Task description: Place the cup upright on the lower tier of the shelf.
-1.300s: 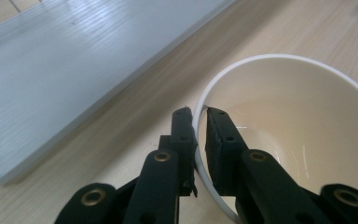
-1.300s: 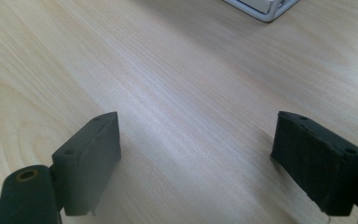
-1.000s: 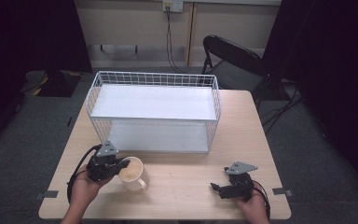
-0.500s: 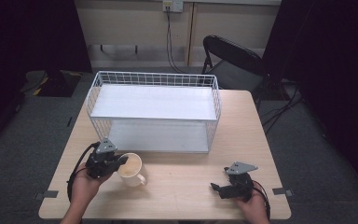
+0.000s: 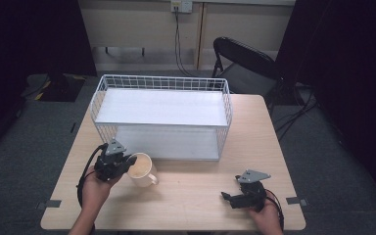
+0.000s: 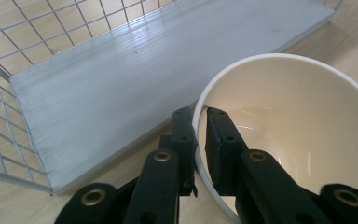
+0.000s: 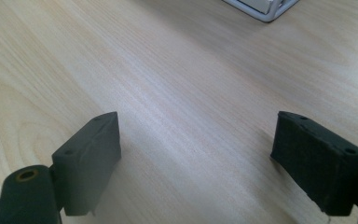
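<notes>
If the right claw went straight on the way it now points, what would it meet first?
Probably nothing soon: the right claw, open, points left along the bare table. The mug in the left claw seems to lie off that line; depth is unclear.

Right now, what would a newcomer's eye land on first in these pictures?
The big white wire basket dominates the middle of the wooden table. Near the front left edge, the left gripper pinches the rim of a cream mug, one jaw inside and one outside. At the front right, the right gripper rests open over bare wood.
</notes>
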`<state>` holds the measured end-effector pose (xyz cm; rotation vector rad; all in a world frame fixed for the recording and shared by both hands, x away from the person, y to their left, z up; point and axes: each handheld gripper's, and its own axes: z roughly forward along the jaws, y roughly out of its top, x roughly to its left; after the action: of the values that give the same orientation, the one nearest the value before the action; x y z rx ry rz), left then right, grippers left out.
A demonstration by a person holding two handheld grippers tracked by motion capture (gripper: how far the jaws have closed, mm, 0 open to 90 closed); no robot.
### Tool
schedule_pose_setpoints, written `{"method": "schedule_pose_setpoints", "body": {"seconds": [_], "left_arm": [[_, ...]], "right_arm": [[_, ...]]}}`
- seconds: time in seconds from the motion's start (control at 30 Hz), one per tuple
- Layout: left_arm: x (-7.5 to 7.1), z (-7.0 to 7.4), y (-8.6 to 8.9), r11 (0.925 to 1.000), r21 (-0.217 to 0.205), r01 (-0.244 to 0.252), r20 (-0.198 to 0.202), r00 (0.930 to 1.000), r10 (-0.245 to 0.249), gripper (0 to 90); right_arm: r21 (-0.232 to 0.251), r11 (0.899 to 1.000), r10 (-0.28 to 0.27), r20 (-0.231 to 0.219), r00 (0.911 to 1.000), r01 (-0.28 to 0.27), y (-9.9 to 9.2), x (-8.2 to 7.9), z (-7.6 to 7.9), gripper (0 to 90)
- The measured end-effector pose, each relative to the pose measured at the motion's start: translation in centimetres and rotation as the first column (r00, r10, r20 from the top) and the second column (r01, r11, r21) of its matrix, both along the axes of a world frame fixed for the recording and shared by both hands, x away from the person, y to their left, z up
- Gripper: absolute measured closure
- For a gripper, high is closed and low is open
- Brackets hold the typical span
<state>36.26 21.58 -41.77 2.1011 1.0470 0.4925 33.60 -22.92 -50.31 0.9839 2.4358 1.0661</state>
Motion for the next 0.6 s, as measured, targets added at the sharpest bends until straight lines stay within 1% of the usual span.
{"method": "schedule_pose_setpoints", "body": {"seconds": [0.17,0.2,0.27,0.3,0.33,0.37,0.4,0.43,0.47,0.5,0.6], "left_arm": [[0.5,0.0,-0.5,0.9998,0.017,-0.007,0.012,0.9999,0.007,82.2],[0.6,0.0,-0.6,0.9998,0.004,-0.018,0.010,0.9998,0.018,82.2],[0.6,0.0,-0.6,0.9998,0.009,-0.018,0.013,0.9998,0.017,82.2],[0.7,0.0,-0.8,0.9996,0.008,-0.027,0.018,0.9995,0.027,82.2],[0.8,-0.1,-1.0,0.9994,-0.007,-0.035,0.017,0.9992,0.035,82.2],[0.8,-0.1,-1.0,0.9994,-0.007,-0.035,0.017,0.9992,0.035,82.2],[0.9,0.0,-1.0,0.9994,0.002,-0.035,0.016,0.9992,0.035,82.2],[0.9,0.0,-1.2,0.9991,-0.004,-0.042,0.020,0.9989,0.042,82.3],[1.0,0.0,-1.3,0.9990,0.003,-0.045,0.023,0.9987,0.045,82.2],[1.1,0.0,-1.4,0.9987,0.001,-0.052,0.031,0.9982,0.052,82.3],[1.3,0.1,-1.8,0.9984,0.003,-0.057,0.031,0.9979,0.057,82.2]], "right_arm": [[0.000,1.000,0.000,0.000,1.0000,0.000,0.0,0.0,0.0,14.6],[0.000,1.000,0.000,-0.001,1.0000,0.000,0.0,0.0,0.0,14.6],[0.000,1.000,0.000,0.000,1.0000,0.000,0.0,0.0,0.0,14.6],[0.000,1.000,0.000,-0.001,1.0000,0.000,0.0,0.0,0.0,14.6],[0.000,1.000,0.000,0.000,1.0000,0.000,0.0,0.0,0.0,14.6],[0.000,1.000,0.000,0.000,1.0000,0.000,0.0,0.0,0.0,14.6],[0.000,1.000,0.000,0.000,1.0000,0.000,0.0,0.0,0.0,14.6],[0.000,1.000,0.000,0.000,1.0000,0.000,0.0,0.0,0.0,14.6],[0.000,1.000,0.000,0.000,1.0000,0.000,0.0,0.0,0.0,14.6],[0.000,1.000,0.000,0.000,1.0000,0.000,0.0,0.0,0.0,14.6],[0.000,1.000,0.000,0.000,1.0000,0.000,0.0,0.0,0.0,14.6]]}}
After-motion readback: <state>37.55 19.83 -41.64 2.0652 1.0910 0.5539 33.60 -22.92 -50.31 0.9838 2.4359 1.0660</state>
